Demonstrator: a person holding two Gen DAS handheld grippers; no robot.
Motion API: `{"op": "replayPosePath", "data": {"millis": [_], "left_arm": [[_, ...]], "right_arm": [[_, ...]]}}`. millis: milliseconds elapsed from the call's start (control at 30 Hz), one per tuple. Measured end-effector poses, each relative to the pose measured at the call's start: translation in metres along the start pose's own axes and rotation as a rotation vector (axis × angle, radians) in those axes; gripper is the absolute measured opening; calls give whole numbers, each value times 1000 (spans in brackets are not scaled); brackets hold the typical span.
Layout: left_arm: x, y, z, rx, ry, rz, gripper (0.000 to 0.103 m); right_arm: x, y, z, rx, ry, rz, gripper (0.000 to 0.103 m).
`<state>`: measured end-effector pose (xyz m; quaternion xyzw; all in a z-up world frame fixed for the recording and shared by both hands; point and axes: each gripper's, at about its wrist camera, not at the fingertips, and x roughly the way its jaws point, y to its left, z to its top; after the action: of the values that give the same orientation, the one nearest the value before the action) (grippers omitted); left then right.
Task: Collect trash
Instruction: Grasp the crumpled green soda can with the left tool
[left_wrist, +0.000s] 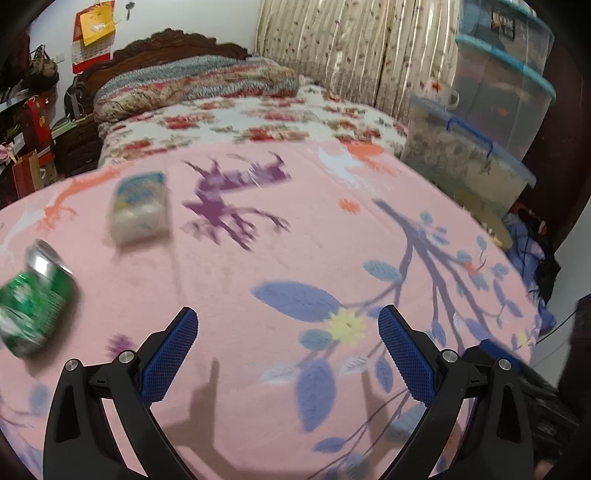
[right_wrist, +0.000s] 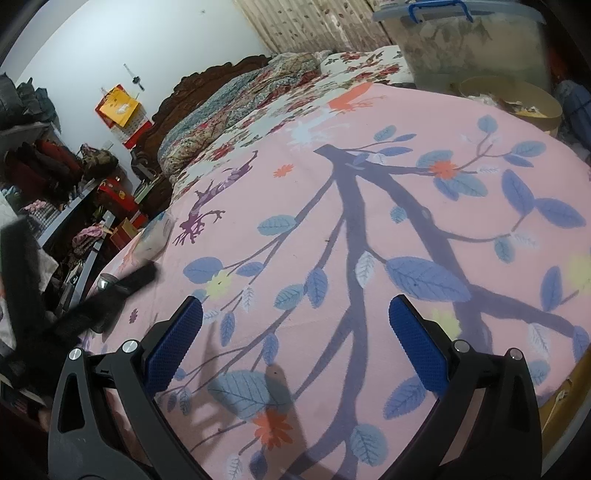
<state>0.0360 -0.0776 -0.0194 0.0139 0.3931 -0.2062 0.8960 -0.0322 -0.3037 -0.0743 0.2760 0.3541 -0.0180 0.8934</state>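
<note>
A crushed green can (left_wrist: 35, 295) lies on the pink blanket (left_wrist: 295, 240) at the far left of the left wrist view. Beyond it rests a white and blue tissue pack (left_wrist: 138, 206), blurred by motion. My left gripper (left_wrist: 286, 334) hovers open over the blanket, to the right of the can, with nothing between its blue pads (left_wrist: 170, 358). My right gripper (right_wrist: 295, 325) is open too, above the blanket's leaf pattern, holding nothing. In the right wrist view the tissue pack (right_wrist: 153, 236) sits near the bed's left edge, and the other gripper's black arm (right_wrist: 107, 295) shows as a blur.
Stacked clear storage bins (left_wrist: 491, 122) with blue lids stand to the right of the bed. A round tan basket (right_wrist: 517, 99) with scraps sits beside a bin (right_wrist: 469, 40). Folded quilts (left_wrist: 192, 85) lie by the wooden headboard. Cluttered shelves (right_wrist: 55, 192) line the left wall.
</note>
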Motion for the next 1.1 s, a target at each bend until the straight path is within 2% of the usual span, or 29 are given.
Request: {"op": "replayPosePath", "data": {"millis": [100,200,267,367,400,433,467,500,567,633,767,900,1100], "left_arm": [[-35,37,17,-34,-64,21,94],[-72,100,36,-80,-127,146,94],[-80,134,42,-118,-118,190,94],[-70,193,42,-215,-6,178,92],[-62,210,39,-259,40,166,89],[-55,227,34,-308,81,147,78],[-49,237,31,-343,107,120,72],[-41,247,25,-390,134,73,70],[-33,253,16,-421,163,35,57],[-26,246,8,-409,206,24,48],[-34,232,-7,-414,224,30,48],[-43,202,-27,-414,236,-8,49],[-43,169,-50,-400,228,29,54]], "right_arm": [[5,7,3,-39,9,25,100],[9,17,2,-84,19,54,100],[12,22,1,-98,29,65,100],[17,24,1,-94,44,68,100],[19,25,0,-89,49,68,100],[20,25,0,-87,53,68,100],[21,26,0,-87,55,67,100],[21,27,0,-90,56,67,100],[21,29,0,-98,58,65,100],[21,31,0,-104,56,61,100],[20,32,1,-109,50,54,100],[22,36,1,-119,59,59,100],[23,45,0,-162,68,73,100]]}}
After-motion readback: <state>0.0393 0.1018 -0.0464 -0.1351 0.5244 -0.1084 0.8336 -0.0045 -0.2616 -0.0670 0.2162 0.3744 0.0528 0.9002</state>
